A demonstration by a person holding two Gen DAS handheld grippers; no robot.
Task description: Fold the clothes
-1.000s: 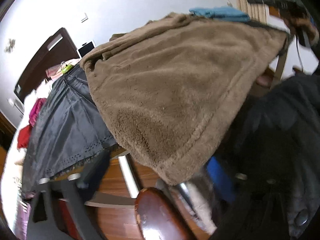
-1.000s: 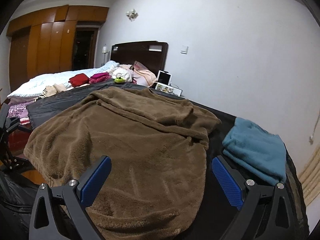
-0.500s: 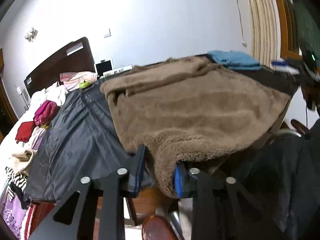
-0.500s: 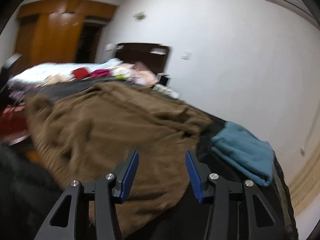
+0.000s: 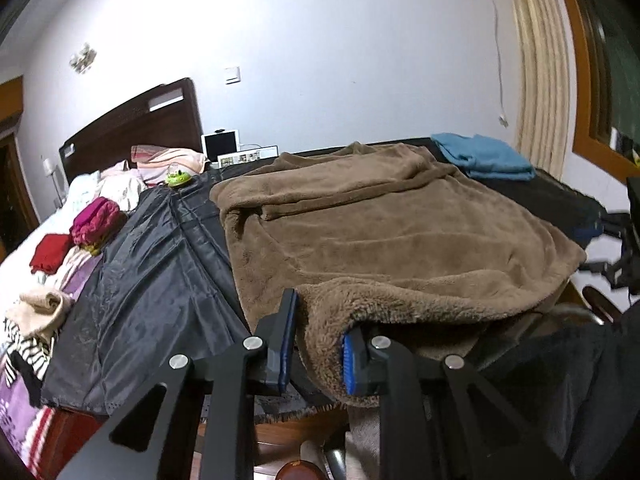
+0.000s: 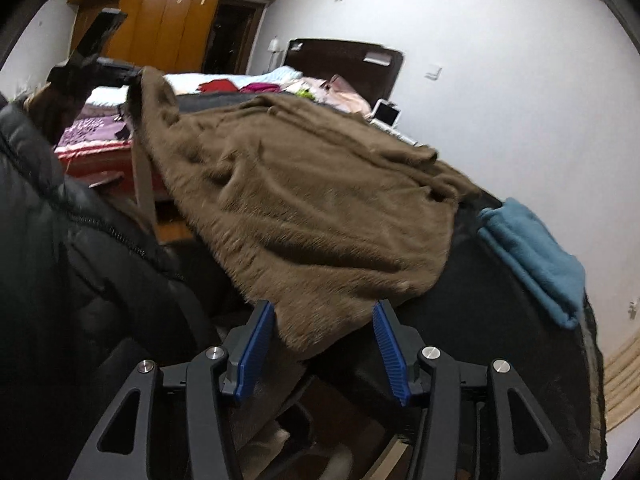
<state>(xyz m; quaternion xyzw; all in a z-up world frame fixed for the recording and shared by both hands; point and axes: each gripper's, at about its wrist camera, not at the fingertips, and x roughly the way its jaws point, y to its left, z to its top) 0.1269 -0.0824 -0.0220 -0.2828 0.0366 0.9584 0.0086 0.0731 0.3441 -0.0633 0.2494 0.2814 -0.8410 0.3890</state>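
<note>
A brown fleece garment lies spread on a table covered with black cloth. My left gripper is closed around its near hem corner, the fleece bunched between the blue pads. In the right wrist view the same brown fleece garment hangs over the table's near edge. My right gripper is open with its blue pads on either side of the near hem, the fabric between them but not pinched. The left gripper shows far left, lifting the other corner.
A folded blue garment lies at the table's far right corner, also in the right wrist view. A bed with heaped clothes stands to the left. A black padded jacket fills the near left.
My left gripper has lifted the pinched fleece corner. My right gripper has dropped to the near hem and opened wider around it.
</note>
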